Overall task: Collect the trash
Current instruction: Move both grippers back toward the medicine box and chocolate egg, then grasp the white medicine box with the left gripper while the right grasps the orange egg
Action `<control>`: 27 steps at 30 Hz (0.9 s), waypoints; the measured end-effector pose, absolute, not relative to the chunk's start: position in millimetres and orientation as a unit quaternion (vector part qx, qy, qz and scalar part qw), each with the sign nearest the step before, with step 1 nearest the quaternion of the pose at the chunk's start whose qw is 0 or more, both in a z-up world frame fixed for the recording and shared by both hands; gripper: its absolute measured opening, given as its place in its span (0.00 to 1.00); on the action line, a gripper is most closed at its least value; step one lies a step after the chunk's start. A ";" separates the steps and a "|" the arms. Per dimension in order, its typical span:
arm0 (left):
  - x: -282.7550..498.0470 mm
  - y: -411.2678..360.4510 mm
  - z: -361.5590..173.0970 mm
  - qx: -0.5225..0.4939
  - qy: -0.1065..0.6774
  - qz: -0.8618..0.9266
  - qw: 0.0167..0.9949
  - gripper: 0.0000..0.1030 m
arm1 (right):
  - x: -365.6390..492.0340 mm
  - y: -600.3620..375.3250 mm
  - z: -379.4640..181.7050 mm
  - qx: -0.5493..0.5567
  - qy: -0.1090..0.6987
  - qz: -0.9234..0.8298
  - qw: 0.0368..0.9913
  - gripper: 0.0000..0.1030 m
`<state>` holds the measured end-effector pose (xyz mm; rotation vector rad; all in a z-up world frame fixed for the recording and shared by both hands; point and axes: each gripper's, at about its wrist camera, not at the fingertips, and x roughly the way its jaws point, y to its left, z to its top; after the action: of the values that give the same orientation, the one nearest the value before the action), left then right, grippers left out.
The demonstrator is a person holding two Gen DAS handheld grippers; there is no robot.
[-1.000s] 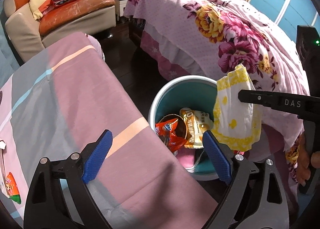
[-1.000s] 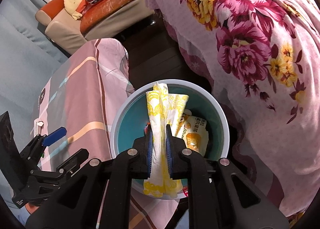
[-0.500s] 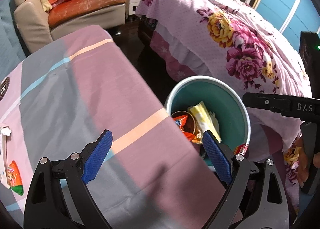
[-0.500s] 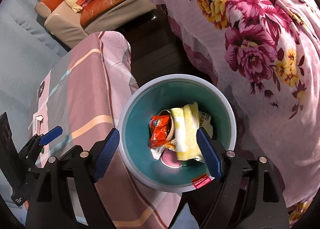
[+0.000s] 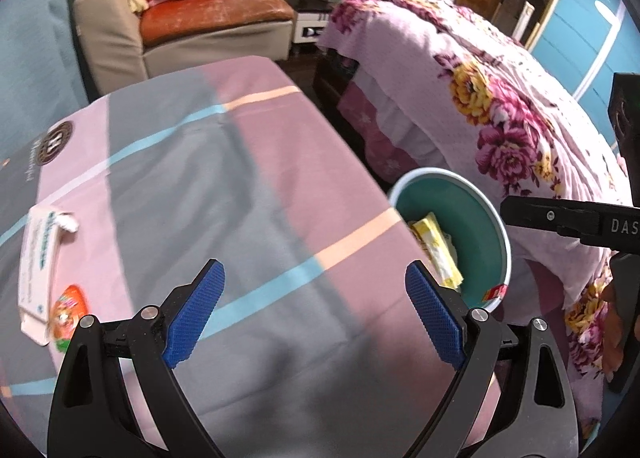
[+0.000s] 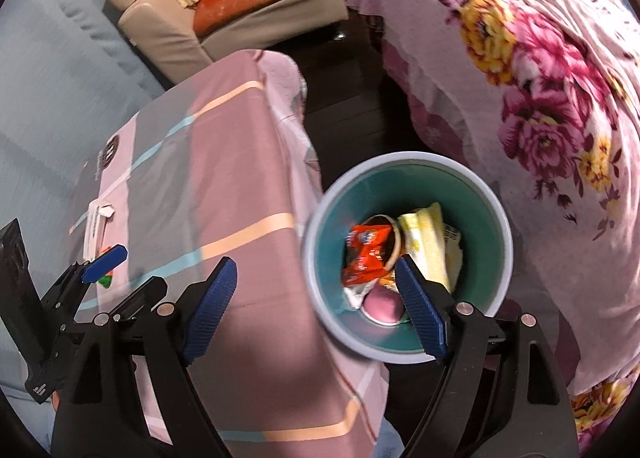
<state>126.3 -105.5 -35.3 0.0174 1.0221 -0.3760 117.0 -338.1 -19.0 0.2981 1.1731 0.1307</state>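
Observation:
A teal trash bin [image 6: 492, 226] stands on the floor between the table and the bed; it also shows in the left wrist view [image 5: 486, 210]. Inside lie a yellow-white wrapper [image 6: 426, 242], a red snack packet [image 6: 366, 254] and other trash. The yellow wrapper shows in the left wrist view [image 5: 436, 246] too. My right gripper [image 6: 316, 314] is open and empty above the bin's near rim. My left gripper [image 5: 316, 314] is open and empty over the table. A white box [image 5: 38, 254] and an orange packet [image 5: 68, 314] lie at the table's left.
The table carries a pink, grey and blue striped cloth [image 5: 224, 194]. A bed with a floral cover [image 6: 540, 90] stands right of the bin. A sofa [image 5: 192, 22] with a red bottle-shaped cushion is at the back. Dark floor lies between them.
My right gripper opened and dropped the yellow wrapper into the bin. Both grippers have since swung left, toward the table.

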 end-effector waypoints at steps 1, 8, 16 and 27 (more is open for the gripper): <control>124.6 -97.1 -33.5 0.005 0.485 -0.175 0.857 0.89 | 117.3 -333.1 -17.2 0.137 0.551 0.064 0.820 0.75; 116.1 -39.6 -27.4 -0.006 0.476 -0.140 0.868 0.90 | 124.4 -276.3 -5.4 0.105 0.559 0.097 0.816 0.75; 112.7 47.5 -31.8 -0.014 0.475 -0.075 0.877 0.90 | 130.9 -205.0 -1.4 0.072 0.569 0.133 0.808 0.76; 140.9 127.8 -61.5 -0.045 0.495 -0.017 0.868 0.90 | 153.8 -135.4 -24.3 0.049 0.598 0.154 0.785 0.76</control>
<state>140.9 127.8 -61.5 -0.0950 1.0361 -0.0365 153.8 -135.4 -24.3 0.1064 1.2900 0.3329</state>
